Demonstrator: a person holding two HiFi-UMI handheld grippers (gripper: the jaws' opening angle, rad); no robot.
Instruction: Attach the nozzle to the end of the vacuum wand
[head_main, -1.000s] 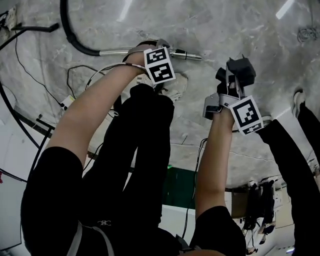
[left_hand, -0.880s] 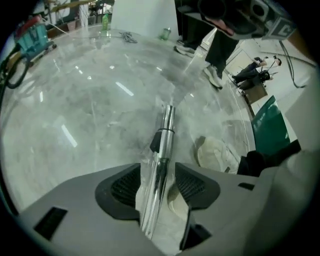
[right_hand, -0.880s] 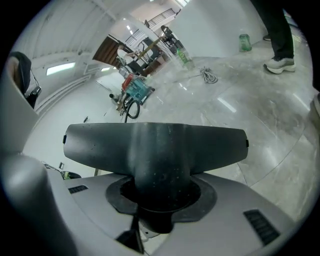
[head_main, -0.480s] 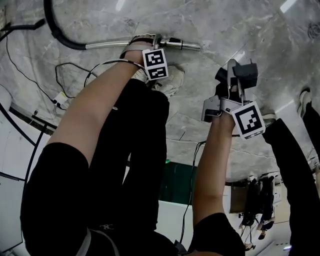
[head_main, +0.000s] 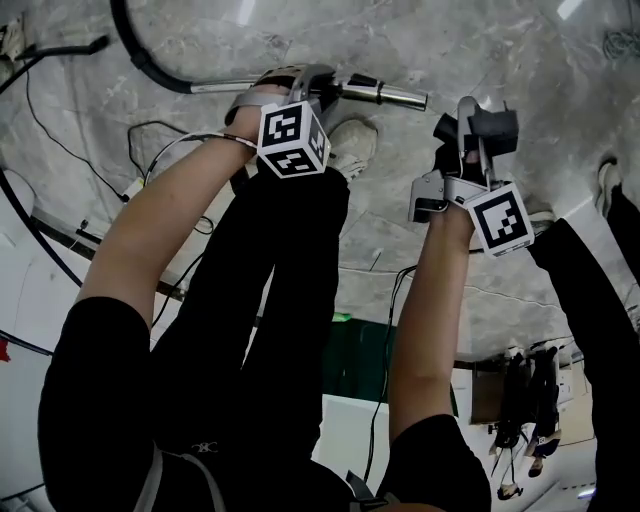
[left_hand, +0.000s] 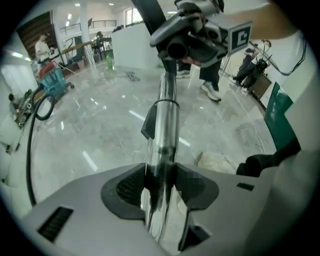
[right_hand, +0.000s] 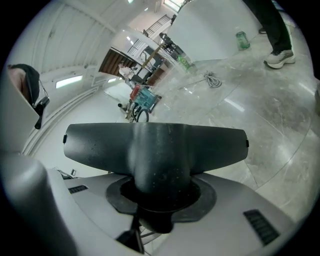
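Vacuum wand: chrome tube with a black clip collar, roughly level above the floor, free end toward the nozzle.
Wand hold: between the jaws of the left gripper, which are closing on it.
Nozzle: black, wide T-shaped head on a round neck, the neck clamped in the right gripper.
Join: nozzle near the wand's free end, apart, not attached.

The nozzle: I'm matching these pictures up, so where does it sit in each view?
Head view: the nozzle, upper right, right of the wand's tip.
Left gripper view: top centre, beyond the wand's tip.
Right gripper view: dead centre, filling the middle.
Shared landmark: the wand, in the head and left gripper views only.
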